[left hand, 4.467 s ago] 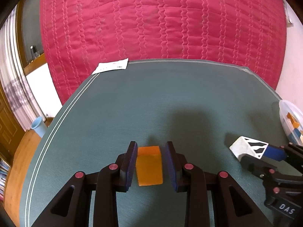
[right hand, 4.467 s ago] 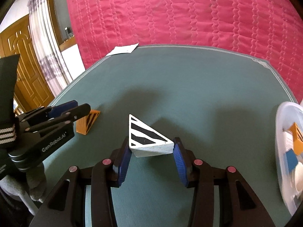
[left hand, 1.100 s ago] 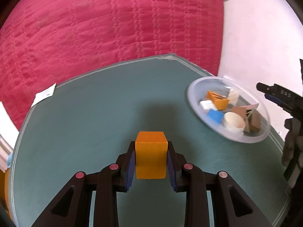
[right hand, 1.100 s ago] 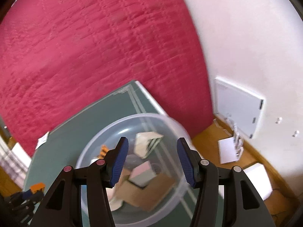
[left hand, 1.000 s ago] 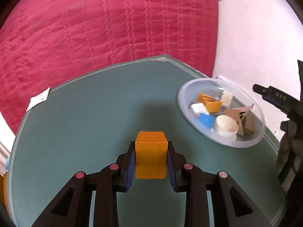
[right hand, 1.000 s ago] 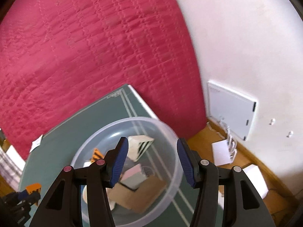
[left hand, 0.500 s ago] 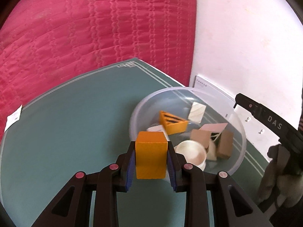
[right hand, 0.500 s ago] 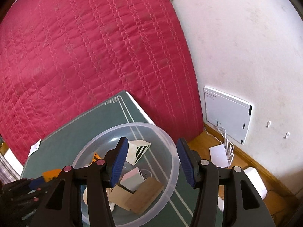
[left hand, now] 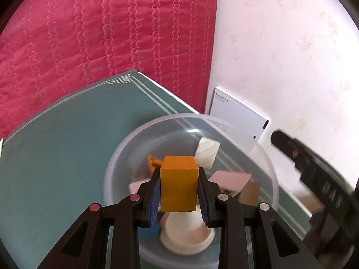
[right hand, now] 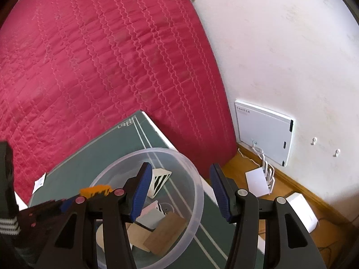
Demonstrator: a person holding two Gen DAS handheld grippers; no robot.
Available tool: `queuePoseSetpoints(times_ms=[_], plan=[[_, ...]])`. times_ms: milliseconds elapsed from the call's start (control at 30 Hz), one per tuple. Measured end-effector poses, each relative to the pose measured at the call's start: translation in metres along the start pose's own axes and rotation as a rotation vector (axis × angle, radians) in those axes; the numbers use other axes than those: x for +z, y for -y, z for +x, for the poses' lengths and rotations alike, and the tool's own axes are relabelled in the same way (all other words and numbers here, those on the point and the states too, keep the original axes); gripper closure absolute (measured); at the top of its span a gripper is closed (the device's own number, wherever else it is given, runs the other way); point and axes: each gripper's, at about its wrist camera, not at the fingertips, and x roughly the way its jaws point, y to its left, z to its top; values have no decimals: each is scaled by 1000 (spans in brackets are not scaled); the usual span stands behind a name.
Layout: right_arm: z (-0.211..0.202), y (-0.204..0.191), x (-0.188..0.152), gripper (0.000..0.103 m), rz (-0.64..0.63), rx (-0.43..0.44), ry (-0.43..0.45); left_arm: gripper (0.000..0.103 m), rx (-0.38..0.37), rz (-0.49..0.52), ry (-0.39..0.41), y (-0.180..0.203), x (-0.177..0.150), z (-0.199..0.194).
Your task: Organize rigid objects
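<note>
Orange block (left hand: 179,182): rectangular, flat-faced, apparently painted wood; judged light, stiff and not fragile, its smooth sides likely a little slick, so best taken across two opposite flat faces, as it is now. Location: clamped between the blue pads of the left gripper (left hand: 179,192), standing upright above the clear plastic bowl (left hand: 267,163), over the bowl's inside rather than its rim. Left gripper: jaws closed on the block's left and right faces, roughly the upper half of the block standing proud of the fingertips; tool tilted downward toward the bowl. Bowl contents, partly hidden: a white round dish (left hand: 186,235) directly under the block, a white striped wedge (right hand: 160,180), an orange wedge (left hand: 153,162), a pink-topped piece (left hand: 231,178) and brown cardboard-coloured blocks (right hand: 161,235); judged that a release here would drop the block onto the dish, a short fall that a rigid piece should bear. Bowl stands on the green table mat (left hand: 56,168) near its corner and its edge. Right gripper (right hand: 179,190): jaws apart, nothing between the pads, held above the far side of the bowl and angled down. Surroundings: red quilted cover (left hand: 101,33) behind the table, white wall (right hand: 291,44) with a white panel (right hand: 262,132).
</note>
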Motion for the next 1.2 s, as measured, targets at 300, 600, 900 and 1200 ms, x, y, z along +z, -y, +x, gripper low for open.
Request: queuePoseSetpoints(times_ms=[300,600,900,1200], plan=[[1,8,1,48,30,-28,2,37,-20,-3,17,1,10,1],[0,4,-2,48,6,-29,4,18,100,3,36,-16,2,-9],[2,-3,-6,47,-25,-19,5,9,246,61,72,-21,-17,-20],[0,-10,-13,26,-62,12,-3,1,348,71,121,-20,-29,-37]])
